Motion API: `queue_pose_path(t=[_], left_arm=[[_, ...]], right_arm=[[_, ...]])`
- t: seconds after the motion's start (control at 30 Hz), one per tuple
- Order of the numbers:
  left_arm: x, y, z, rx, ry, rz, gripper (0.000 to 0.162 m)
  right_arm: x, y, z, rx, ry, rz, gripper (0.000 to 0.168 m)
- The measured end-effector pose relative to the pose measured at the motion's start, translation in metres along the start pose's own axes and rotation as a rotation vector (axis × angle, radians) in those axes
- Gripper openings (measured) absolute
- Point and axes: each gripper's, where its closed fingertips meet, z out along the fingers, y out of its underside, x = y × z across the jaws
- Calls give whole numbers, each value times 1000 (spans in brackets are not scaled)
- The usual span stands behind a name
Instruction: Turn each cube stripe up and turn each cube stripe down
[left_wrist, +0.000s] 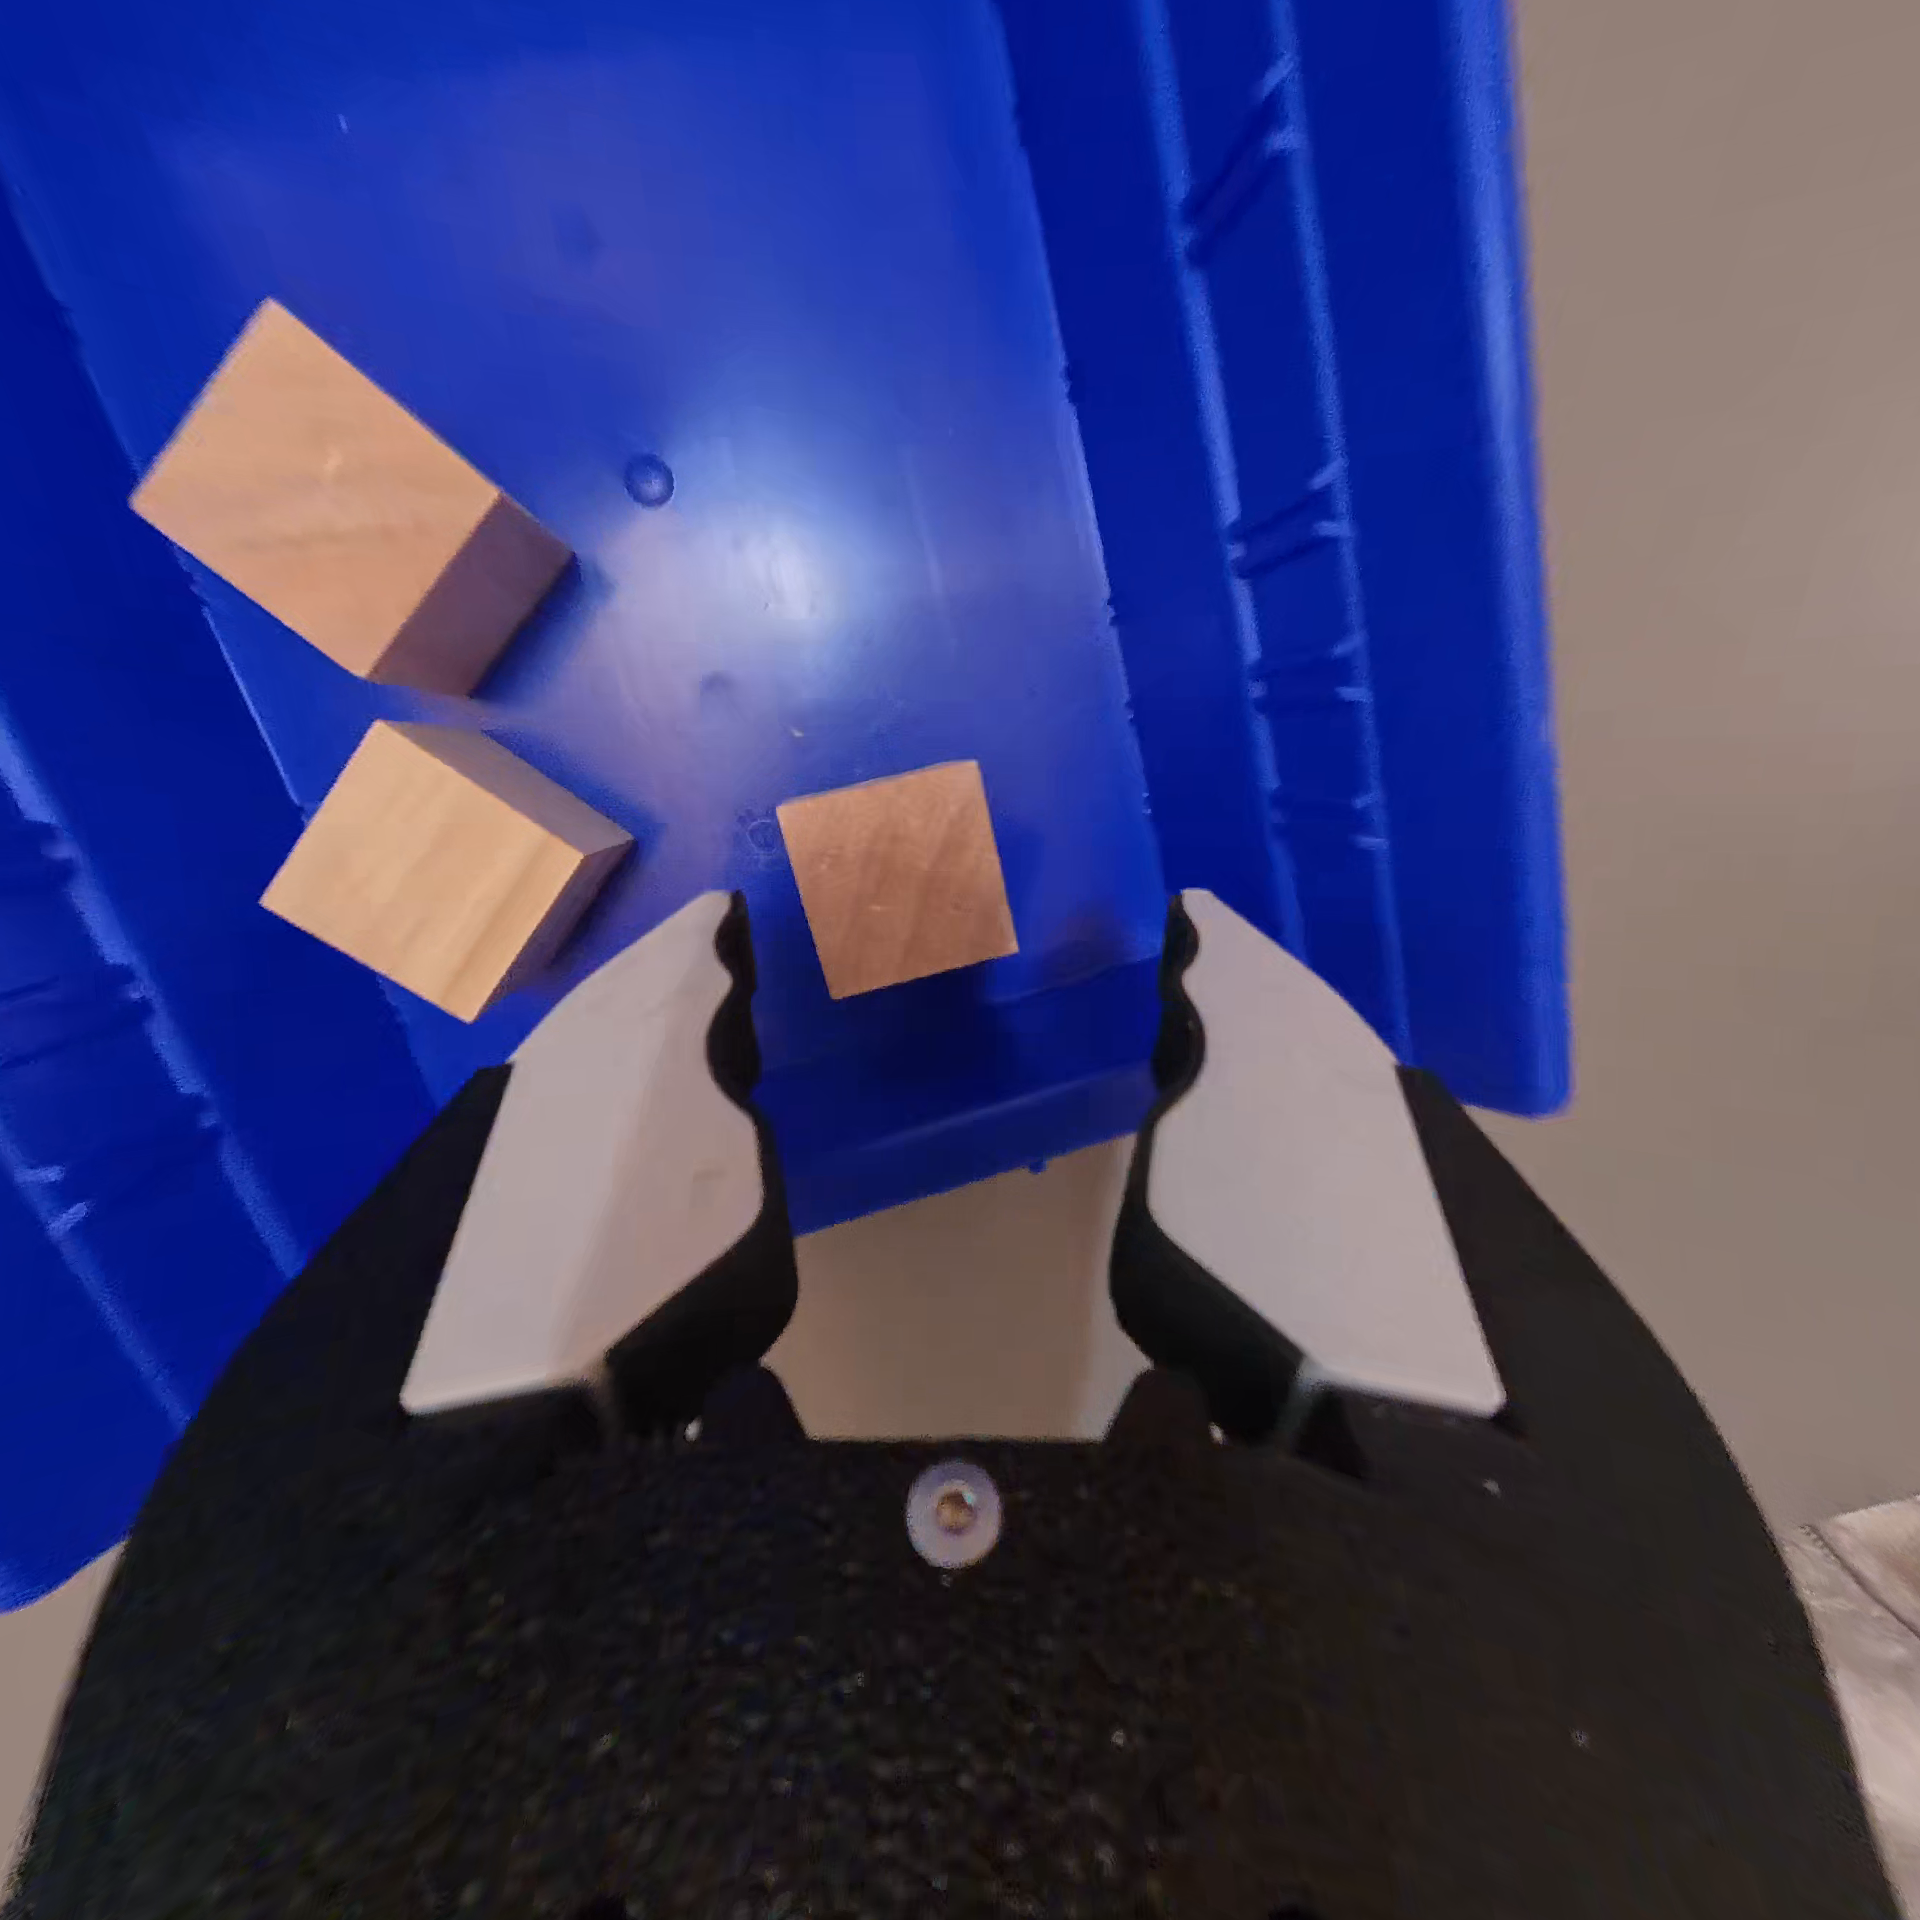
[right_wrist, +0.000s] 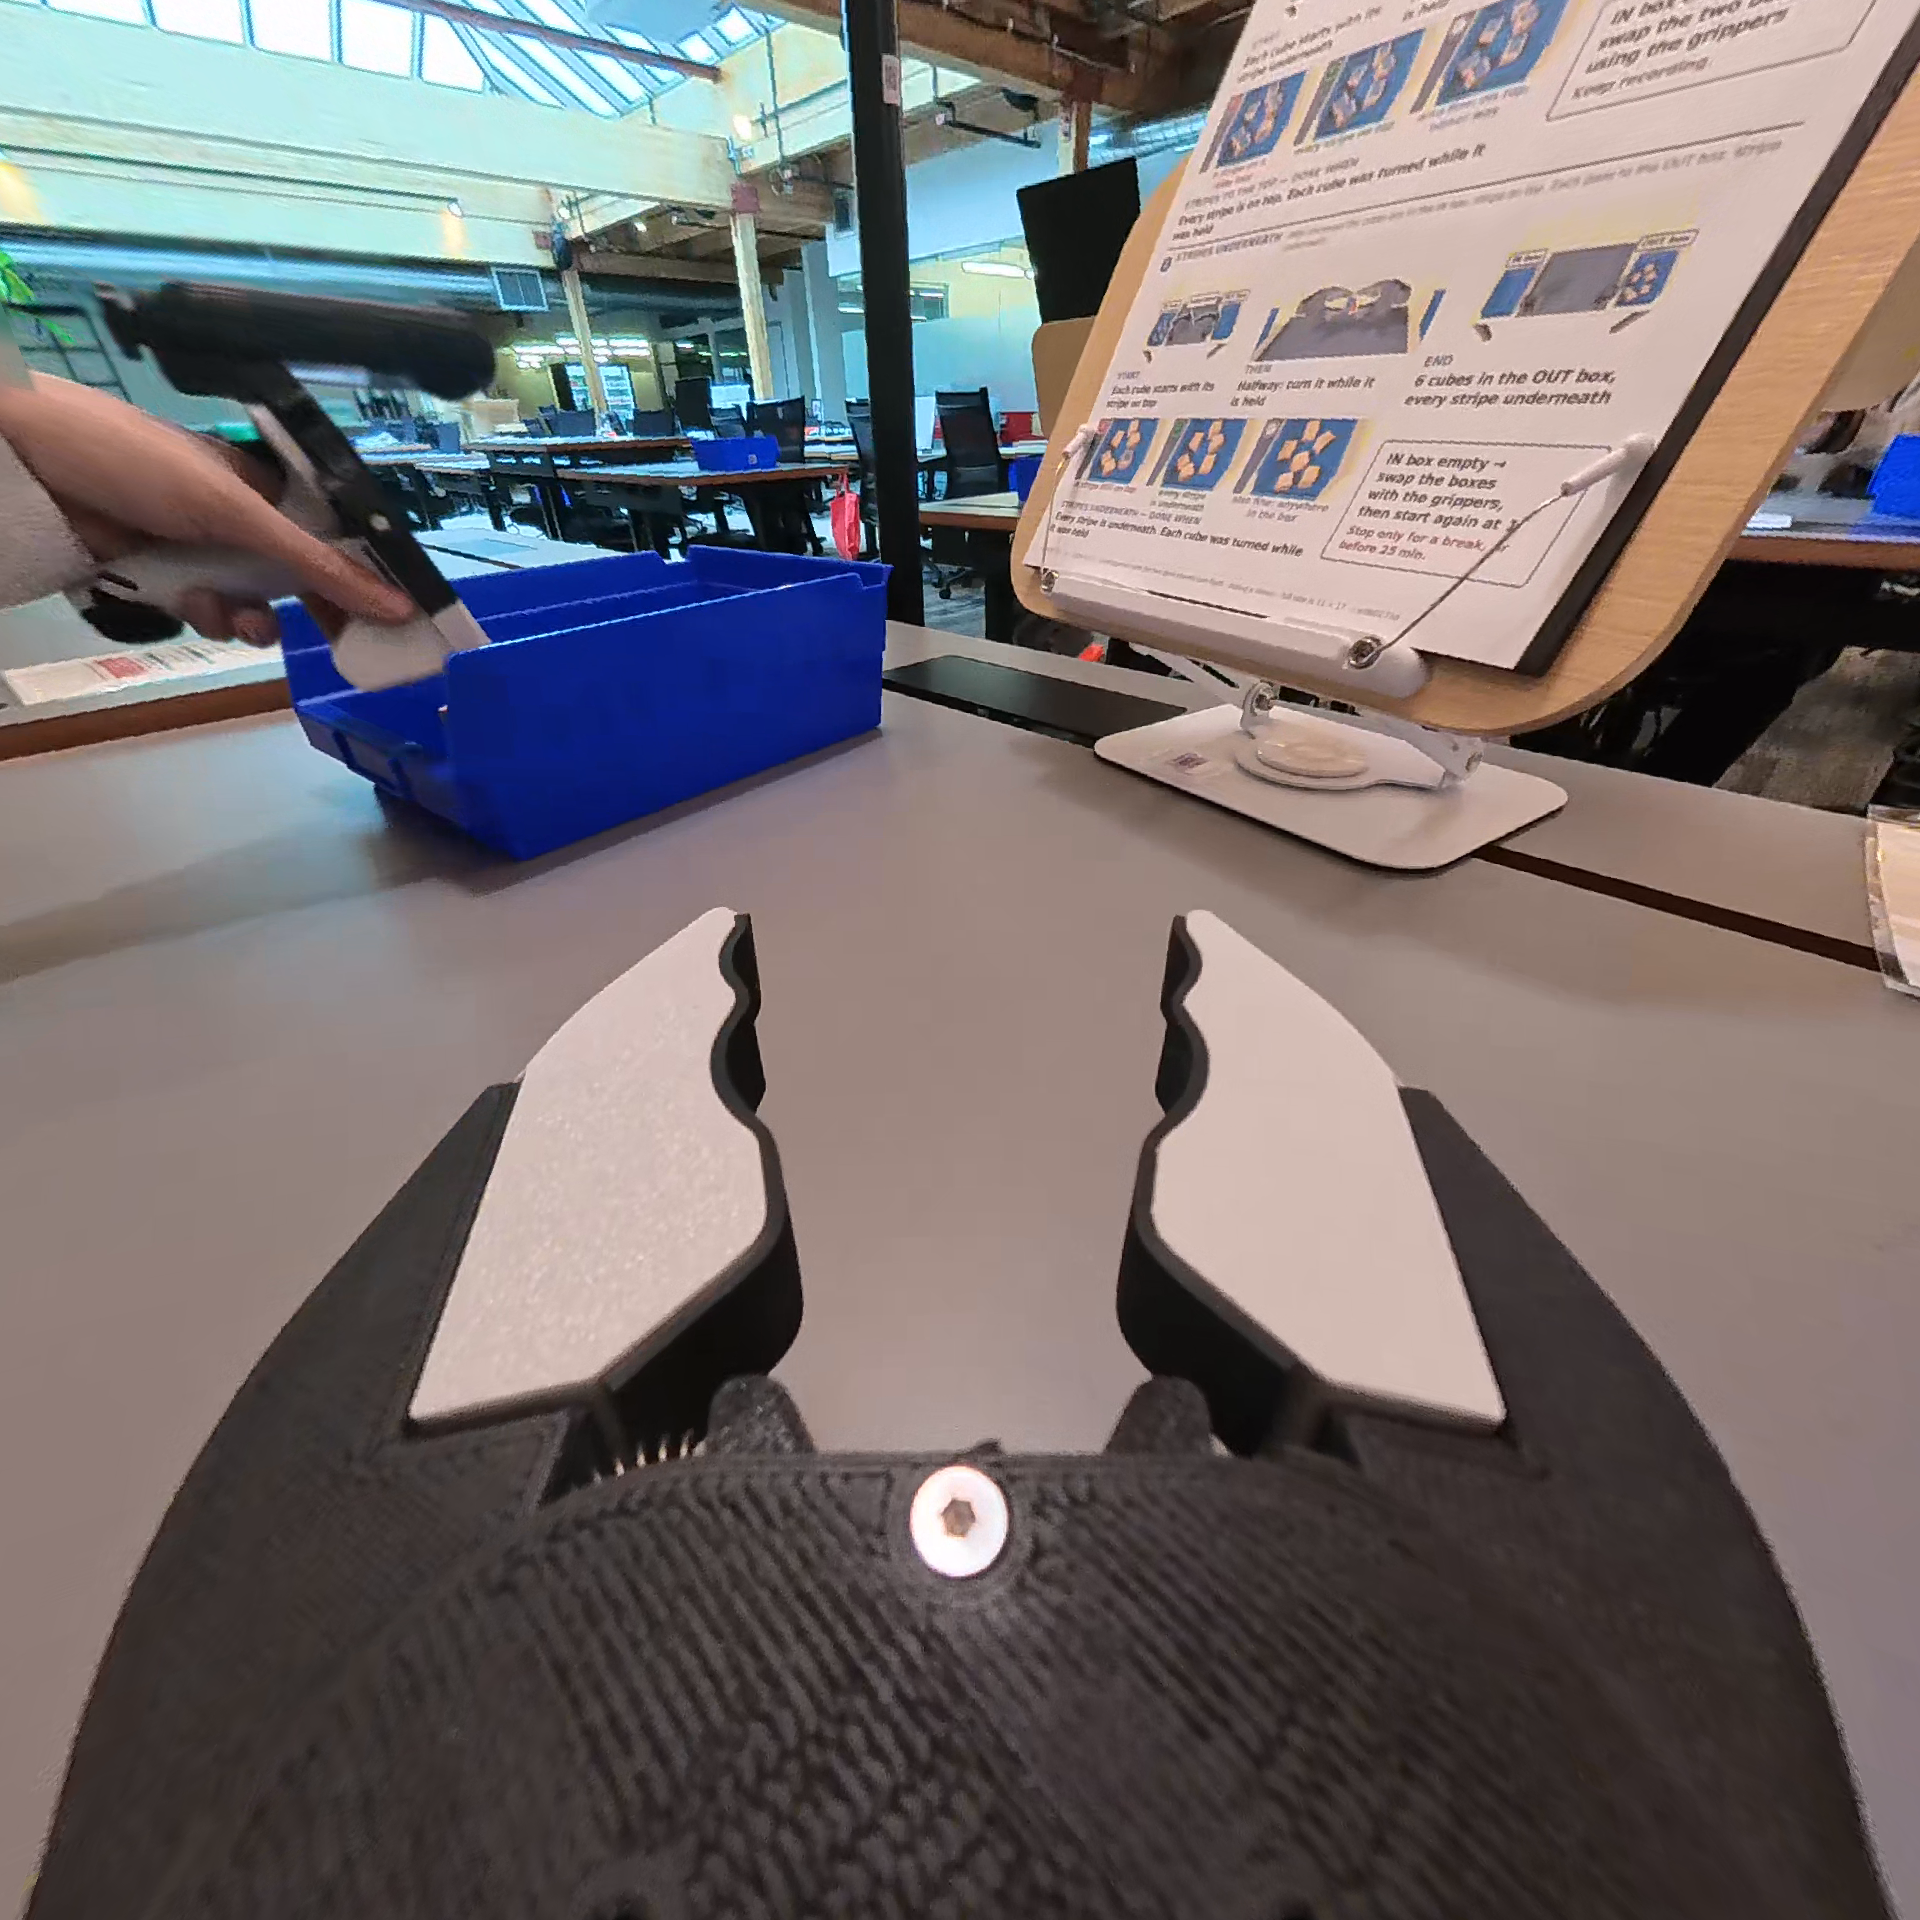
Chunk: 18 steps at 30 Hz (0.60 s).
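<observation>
- Here my left tool (left_wrist: 956, 914) hangs wide and empty over three wooden cubes (left_wrist: 896, 878) in the blue bin (left_wrist: 1351, 520).
- My right tool (right_wrist: 961, 935) gapes idle above the tabletop (right_wrist: 1039, 883).
- No stripes show; an off-centre pinch could skid the nearest cube.

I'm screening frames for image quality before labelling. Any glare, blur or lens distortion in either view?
Left wrist view: glare patch on the blue bin floor; cubes soft-edged from motion blur. Right wrist view: left gripper and hand blurred, right gripper sharp, wide-angle bending of the document stand.
</observation>
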Motion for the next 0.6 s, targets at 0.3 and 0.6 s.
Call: queue_pose_path(t=[0.3, 0.6], left_arm=[[-13, 11, 27, -118, -76, -10, 50], [22, -31, -34, 198, 130, 13, 45]], right_arm=[[-6, 0, 0, 0, -17, -43, 75], [-12, 1, 1, -10, -44, -69, 76]])
